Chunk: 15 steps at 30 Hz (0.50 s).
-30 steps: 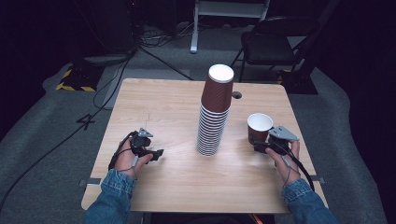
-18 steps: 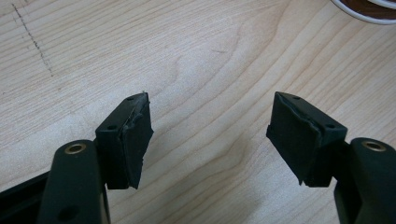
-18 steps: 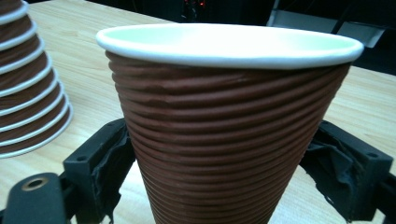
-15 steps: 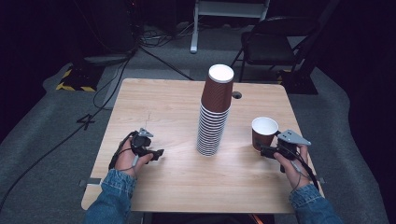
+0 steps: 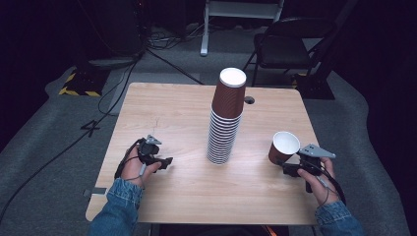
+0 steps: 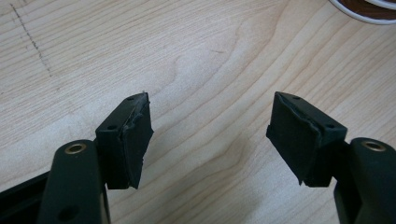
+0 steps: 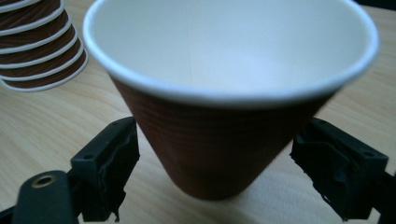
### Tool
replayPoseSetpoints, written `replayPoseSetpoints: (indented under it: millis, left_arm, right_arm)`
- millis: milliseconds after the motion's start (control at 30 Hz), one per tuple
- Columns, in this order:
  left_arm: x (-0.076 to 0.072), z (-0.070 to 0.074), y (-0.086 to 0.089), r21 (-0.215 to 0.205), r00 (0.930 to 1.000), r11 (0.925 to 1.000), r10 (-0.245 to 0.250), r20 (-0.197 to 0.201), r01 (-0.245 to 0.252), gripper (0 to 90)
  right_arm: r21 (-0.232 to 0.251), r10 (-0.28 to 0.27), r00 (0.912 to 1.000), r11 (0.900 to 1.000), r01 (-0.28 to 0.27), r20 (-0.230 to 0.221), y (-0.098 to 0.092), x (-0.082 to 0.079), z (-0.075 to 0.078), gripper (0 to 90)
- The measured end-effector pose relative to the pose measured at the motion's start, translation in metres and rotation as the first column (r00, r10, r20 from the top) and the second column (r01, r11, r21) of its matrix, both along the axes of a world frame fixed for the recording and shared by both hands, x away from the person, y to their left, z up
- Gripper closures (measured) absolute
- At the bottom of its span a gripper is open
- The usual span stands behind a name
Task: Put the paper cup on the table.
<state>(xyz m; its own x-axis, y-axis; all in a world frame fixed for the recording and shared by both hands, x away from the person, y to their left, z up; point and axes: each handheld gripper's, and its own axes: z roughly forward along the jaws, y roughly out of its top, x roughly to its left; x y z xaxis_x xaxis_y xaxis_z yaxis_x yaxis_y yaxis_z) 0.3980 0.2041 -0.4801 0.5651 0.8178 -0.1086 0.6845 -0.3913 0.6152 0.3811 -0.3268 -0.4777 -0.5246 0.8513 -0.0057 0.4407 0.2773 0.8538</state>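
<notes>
**Finding.** The single paper cup [image 5: 282, 147] stands upright on the table [image 5: 172, 108], near its right edge. It is well apart from the tall stack of upturned cups [image 5: 225, 123] at the centre.

**Right gripper [image 5: 289, 168].** In the right gripper view the cup [image 7: 224, 140] sits between the jaws, which have just been closing. Both pads [image 7: 119, 158] meet the brown wall low down, where the taper is narrowest. I judge this a light grip on the cup, and the wall shows no dent.

**Left gripper [image 5: 164, 161].** It rests on the table left of the stack. Its jaws stand wide with nothing between them and bare wood beneath.

**Step in hand, as judged.** The lone cup is being handled with the right gripper alone.

**Recommendations.**
- Keep the squeeze modest. A paper wall buckles easily, and a crushed cup will not nest or stand true.
- The hold is low on a tapered wall, so the cup could slip upward out of the pads or tip at the rim. Keep the gripper level and move slowly.
- Lift the cup clear of the table before it travels. Dragging the base risks toppling it.
- Approach the stack with margin, as it is tall and leans slightly, so a knock could bring it down.
- The left gripper is free to steady the stack if needed.
</notes>
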Motion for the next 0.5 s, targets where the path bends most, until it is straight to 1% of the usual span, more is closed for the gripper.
replayPoseSetpoints:
  millis: [67, 100, 133, 167, 200, 267, 333, 433, 467, 500]
  left_arm:
    - [0.000, 0.000, 0.001, 0.000, 1.0000, 1.0000, 0.002, 0.004, -0.002, 30.3]
    - [-0.002, 0.001, 0.003, -0.002, 0.9999, 0.9999, 0.012, 0.002, -0.012, 30.3]
    - [-0.002, 0.001, 0.003, -0.002, 0.9999, 0.9999, 0.012, 0.002, -0.012, 30.3]
    - [-0.002, 0.001, 0.004, 0.004, 1.0000, 1.0000, 0.009, 0.001, -0.009, 30.3]
    - [-0.004, 0.000, 0.006, 0.000, 0.9999, 0.9999, 0.012, -0.004, -0.012, 30.2]
    - [-0.005, -0.001, 0.007, 0.002, 0.9998, 0.9999, 0.015, -0.009, -0.015, 30.2]
    - [-0.008, -0.003, 0.010, 0.008, 0.9995, 0.9997, 0.022, -0.024, -0.021, 30.2]
    - [-0.012, -0.004, 0.014, 0.012, 0.9992, 0.9995, 0.028, -0.030, -0.028, 30.0]
    - [-0.012, -0.004, 0.014, 0.012, 0.9992, 0.9995, 0.028, -0.030, -0.028, 29.8]
    - [-0.016, -0.005, 0.017, 0.015, 0.9987, 0.9993, 0.036, -0.036, -0.035, 29.6]
  right_arm:
    - [0.002, -0.002, 0.9998, 1.000, 0.002, -0.017, -0.004, -0.004, -0.001, 15.7]
    - [0.002, -0.003, 0.9997, 1.000, 0.003, -0.026, -0.006, -0.006, -0.001, 15.8]
    - [0.002, -0.003, 0.9997, 1.000, 0.003, -0.026, -0.006, -0.006, -0.001, 15.8]
    - [0.004, -0.004, 0.9993, 1.000, 0.004, -0.037, -0.008, -0.008, -0.001, 15.8]
    - [0.003, -0.004, 0.9986, 1.000, 0.004, -0.054, -0.014, -0.012, -0.002, 15.8]
    - [0.005, -0.011, 0.9977, 1.000, 0.011, -0.067, -0.019, -0.015, -0.003, 15.8]
    - [0.005, -0.018, 0.9957, 1.000, 0.019, -0.090, -0.026, -0.018, -0.004, 15.8]
    - [-0.008, -0.044, 0.9899, 0.999, 0.043, -0.135, -0.037, -0.021, -0.006, 16.3]
    - [-0.008, -0.044, 0.9899, 0.999, 0.043, -0.135, -0.037, -0.021, -0.006, 16.3]
    - [-0.019, -0.050, 0.9877, 0.999, 0.047, -0.148, -0.045, -0.023, -0.008, 19.2]
